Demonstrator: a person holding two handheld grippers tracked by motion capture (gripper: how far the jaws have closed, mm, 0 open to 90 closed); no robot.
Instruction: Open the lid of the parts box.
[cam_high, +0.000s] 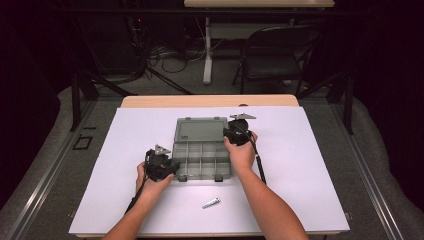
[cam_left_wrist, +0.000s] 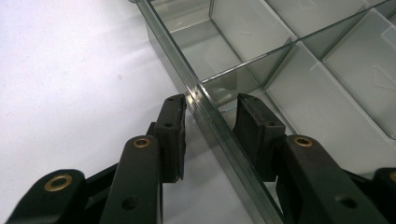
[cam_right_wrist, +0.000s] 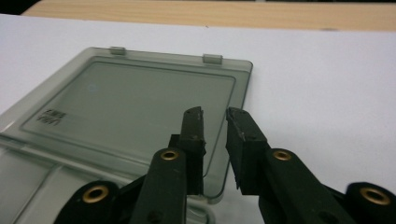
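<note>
Organizer box: we see a smoky clear compartment box (cam_high: 202, 160) lying open near the middle of the white sheet (cam_high: 310, 165) on the desk (cam_high: 210, 101), its lid (cam_high: 199, 130) folded flat on the far side.
Left gripper: in the high view the left gripper (cam_high: 172, 167) sits at the box's near left corner, held in the person's left hand (cam_high: 152, 182).
Left jaws: the left gripper view lets us see what the high view cannot, namely that the jaws straddle the box's thin outer wall (cam_left_wrist: 215, 126), one outside over the sheet and one inside a compartment; a gap shows on each side of the wall, so we call them apart and not pressing.
Right gripper: from above, the right gripper (cam_high: 231, 134) is at the right edge of the lid, gripped by the right hand (cam_high: 241, 152).
Right jaws: the right gripper view shows the jaws a little apart above the lid's right edge (cam_right_wrist: 236, 100); we see nothing between the pads.
Lid detail: the right gripper view alone gives us the two small latch tabs (cam_right_wrist: 212, 59) on the lid's far edge and a small mark moulded near its left corner.
Compartments: the left gripper view shows clear dividers and bare floors in the cells near that corner.
Loose part: the high view adds a small metal piece (cam_high: 211, 202) on the sheet, nearer the person than the box, well apart from both grippers.
Background: a dark chair (cam_high: 277, 52) stands beyond the desk.
</note>
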